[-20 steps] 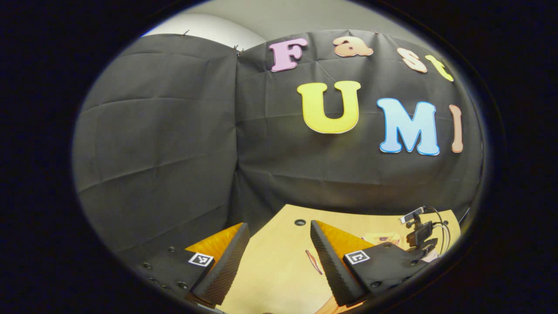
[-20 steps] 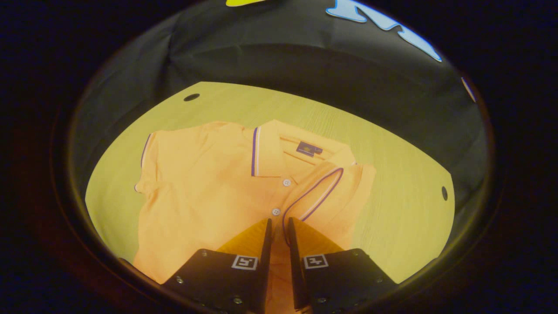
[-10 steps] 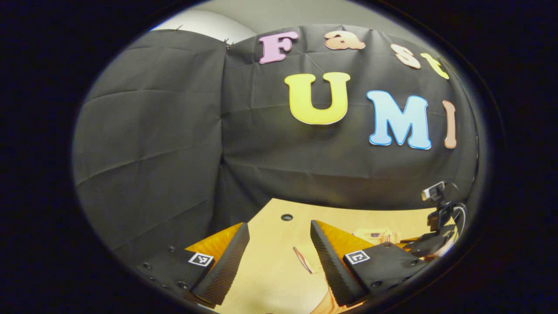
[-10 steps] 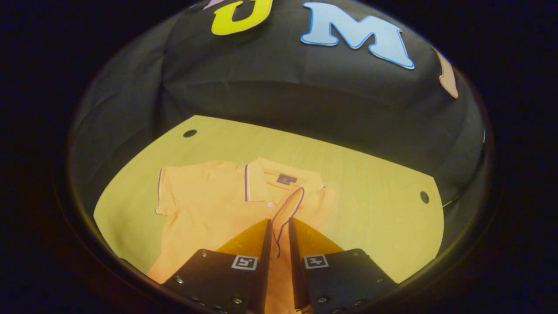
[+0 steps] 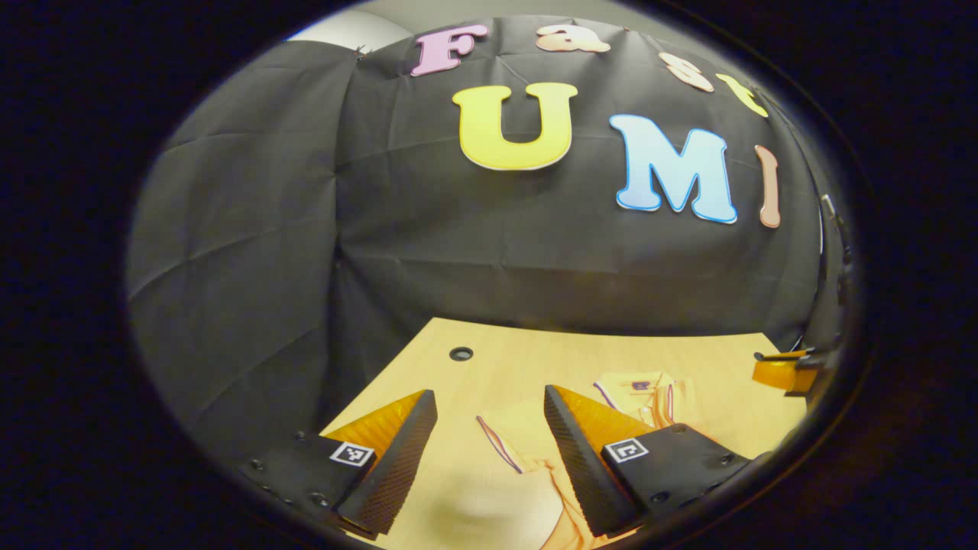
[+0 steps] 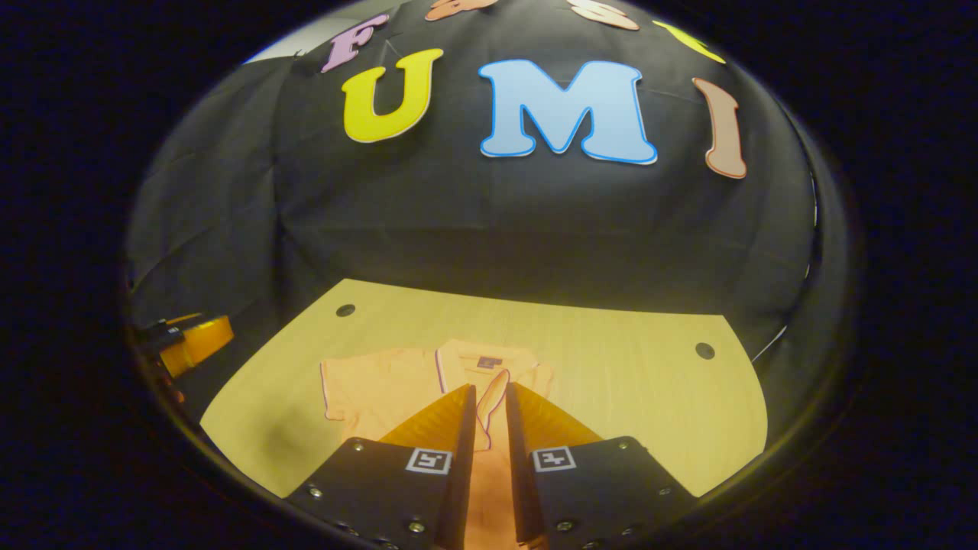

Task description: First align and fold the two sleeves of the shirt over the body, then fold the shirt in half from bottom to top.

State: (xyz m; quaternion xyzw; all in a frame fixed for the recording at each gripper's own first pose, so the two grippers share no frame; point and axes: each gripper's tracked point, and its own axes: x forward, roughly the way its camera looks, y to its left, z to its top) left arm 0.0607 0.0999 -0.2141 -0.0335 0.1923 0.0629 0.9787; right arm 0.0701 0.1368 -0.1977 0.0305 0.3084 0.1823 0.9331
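Right tool [image 6: 489, 397] pinching sleeve [image 6: 493, 393] of shirt [image 6: 382, 382] — left tool [image 5: 489, 405] spread wide, holding nothing

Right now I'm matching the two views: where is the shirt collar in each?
Left gripper view: collar low right, just beyond the left gripper's right finger.
Right gripper view: collar low centre, above the right gripper.
Shared landmark: the table hole left of the shirt.

right gripper [image 6: 489, 397] raised (apparently), shirt [image 6: 382, 386] farther
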